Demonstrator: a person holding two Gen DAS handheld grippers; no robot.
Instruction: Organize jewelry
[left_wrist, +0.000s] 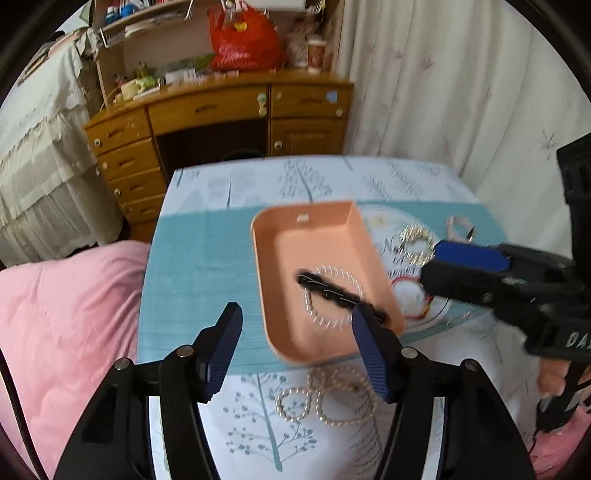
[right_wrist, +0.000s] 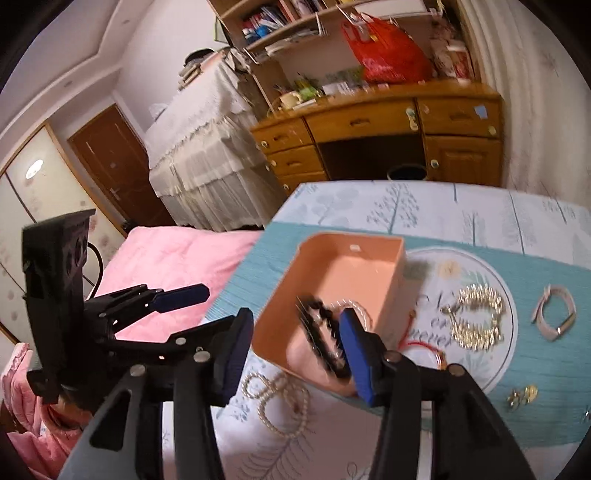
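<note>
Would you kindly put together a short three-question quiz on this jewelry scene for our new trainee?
1. True or false: the peach tray already holds a black beaded bracelet.
2. Where does the pearl necklace lie: A) inside the tray, B) on the cloth in front of the tray, C) on the wooden desk?
3. Fill in: both the left hand-held gripper and the right hand-held gripper have their jaws ____, with nothing clamped.

Key: 1 true; 2 B; 3 open.
</note>
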